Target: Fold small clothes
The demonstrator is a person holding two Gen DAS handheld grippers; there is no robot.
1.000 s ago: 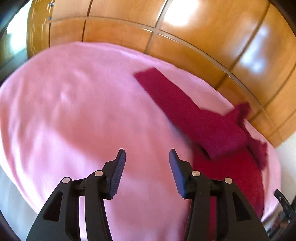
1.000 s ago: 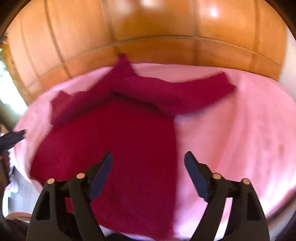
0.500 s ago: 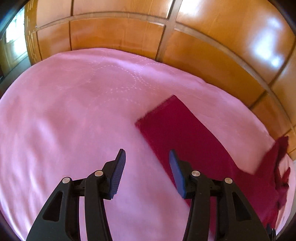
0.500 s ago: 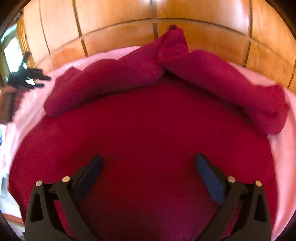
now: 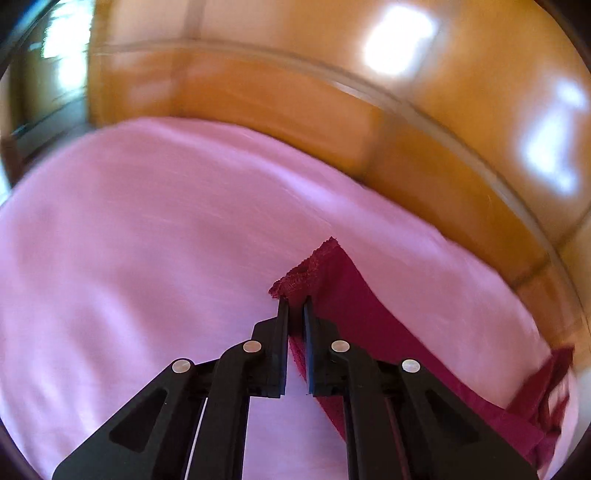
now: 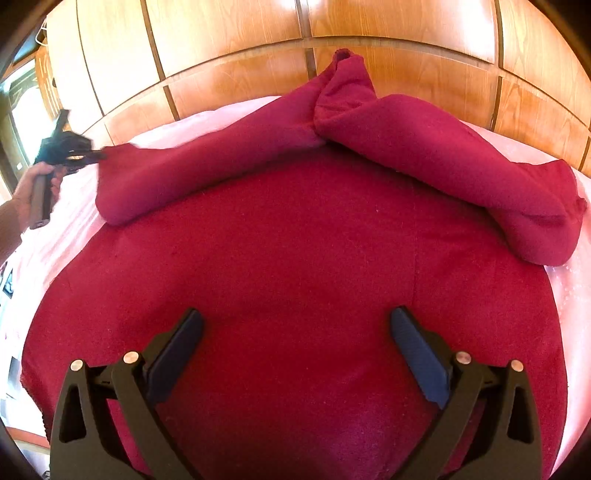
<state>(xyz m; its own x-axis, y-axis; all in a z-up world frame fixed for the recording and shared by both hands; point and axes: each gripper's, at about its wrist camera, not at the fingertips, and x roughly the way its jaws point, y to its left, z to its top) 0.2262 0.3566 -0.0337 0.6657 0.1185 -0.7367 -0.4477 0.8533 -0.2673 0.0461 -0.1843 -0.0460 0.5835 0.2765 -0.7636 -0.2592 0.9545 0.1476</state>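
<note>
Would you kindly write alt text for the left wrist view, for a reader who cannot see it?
The black left gripper is shut on the knitted cuff of a dark red sweater's sleeve, which trails to the lower right. The sleeve lies on a smooth pink bedsheet. Glossy wooden panels, blurred, rise behind the bed.

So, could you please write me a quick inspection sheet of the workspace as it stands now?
Surface: pink sheet, smooth, covering the bed.
Job's things: dark red sweater lying flat, both sleeves folded across its top.
Clutter: nothing seen.
Grippers: left gripper shut on the left sleeve's cuff; right gripper open over the sweater's body, nothing between its jaws.
Cables: nothing seen.
Surroundings: glossy wooden panels behind the bed; a hand holds the left gripper's handle.
</note>
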